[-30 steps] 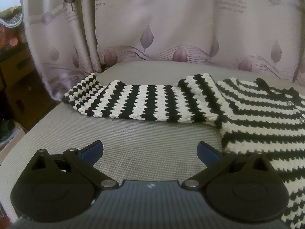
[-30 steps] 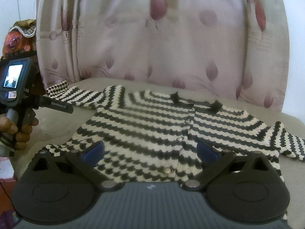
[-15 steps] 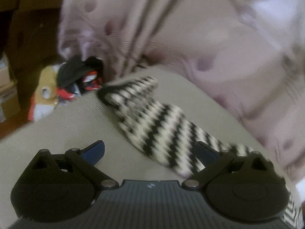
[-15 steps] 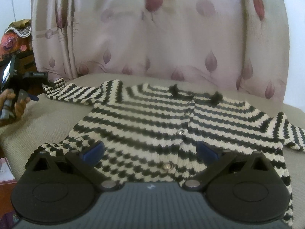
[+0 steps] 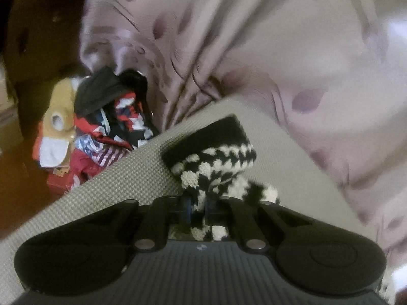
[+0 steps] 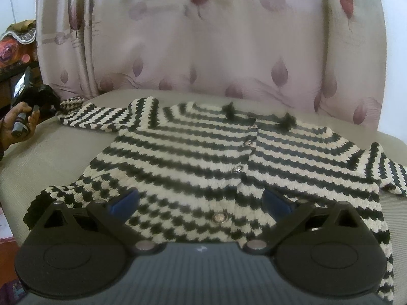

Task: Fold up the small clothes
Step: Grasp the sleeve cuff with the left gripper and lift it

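Jaws of left gripper (image 5: 198, 207) just closed, apparently pinching cardigan sleeve (image 5: 211, 157).

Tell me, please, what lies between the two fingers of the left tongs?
In the left wrist view, the left tongs have just closed on the cardigan's striped sleeve; knit fills the gap between them, above the grey cushion.

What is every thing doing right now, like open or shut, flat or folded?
left gripper: jaws just closed, shut on the sleeve near its cuff.
sleeve: pinched and bunched, cuff end sticking up.
right gripper: open, holding nothing, above the hem.
striped cardigan: spread flat on the cushion, not folded yet, buttoned down the front.
curtain: hanging drawn behind.
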{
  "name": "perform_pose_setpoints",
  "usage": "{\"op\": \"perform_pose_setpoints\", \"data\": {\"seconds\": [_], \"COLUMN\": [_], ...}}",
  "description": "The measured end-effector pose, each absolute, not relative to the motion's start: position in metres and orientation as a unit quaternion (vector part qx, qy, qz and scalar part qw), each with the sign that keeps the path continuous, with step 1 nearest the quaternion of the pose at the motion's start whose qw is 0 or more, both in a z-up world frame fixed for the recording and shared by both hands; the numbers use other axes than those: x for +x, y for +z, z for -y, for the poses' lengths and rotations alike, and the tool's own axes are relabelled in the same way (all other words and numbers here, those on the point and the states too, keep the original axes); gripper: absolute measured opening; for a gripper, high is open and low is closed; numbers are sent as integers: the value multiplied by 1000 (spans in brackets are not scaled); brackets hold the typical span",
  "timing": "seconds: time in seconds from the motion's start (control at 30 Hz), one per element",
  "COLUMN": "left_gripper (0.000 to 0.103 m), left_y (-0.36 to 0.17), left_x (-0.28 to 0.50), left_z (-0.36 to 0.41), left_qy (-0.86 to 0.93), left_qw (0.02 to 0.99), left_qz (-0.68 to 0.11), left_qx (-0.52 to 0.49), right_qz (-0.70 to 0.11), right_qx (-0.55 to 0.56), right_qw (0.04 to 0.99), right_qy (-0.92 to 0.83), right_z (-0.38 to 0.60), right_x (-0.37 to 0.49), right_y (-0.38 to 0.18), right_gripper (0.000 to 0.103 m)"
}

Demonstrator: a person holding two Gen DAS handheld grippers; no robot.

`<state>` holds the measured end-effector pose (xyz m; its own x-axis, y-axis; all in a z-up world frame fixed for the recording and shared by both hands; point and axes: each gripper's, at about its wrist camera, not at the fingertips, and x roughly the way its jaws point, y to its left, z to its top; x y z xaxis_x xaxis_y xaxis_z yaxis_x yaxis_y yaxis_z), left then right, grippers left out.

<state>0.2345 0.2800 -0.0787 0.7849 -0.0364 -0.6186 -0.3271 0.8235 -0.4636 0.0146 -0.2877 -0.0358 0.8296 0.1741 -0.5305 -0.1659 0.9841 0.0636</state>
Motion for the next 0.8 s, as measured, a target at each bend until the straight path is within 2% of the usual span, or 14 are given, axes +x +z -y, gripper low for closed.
{"op": "perform_pose_setpoints", "data": {"seconds": [0.2,0.5,0.8], "left_gripper": [8,8,8], "left_y": [-52,-9,-45], "left_x": [219,176,124], "left_z": [-259,-250,-236], "left_qy": [112,194,245], "left_qw": [922,922,898], "left_qz": [-274,-205,-235], "left_qx": [-251,-267,-280], "right_qz": [-269,-253,-248], "right_qx": [18,75,149], "right_qw": [960,963,957], "right_qy": [79,49,20], "right_z": [297,338,385], "right_x": [10,-5,-22], "right_y": [-33,-31,-40], "right_gripper": [103,103,103]}}
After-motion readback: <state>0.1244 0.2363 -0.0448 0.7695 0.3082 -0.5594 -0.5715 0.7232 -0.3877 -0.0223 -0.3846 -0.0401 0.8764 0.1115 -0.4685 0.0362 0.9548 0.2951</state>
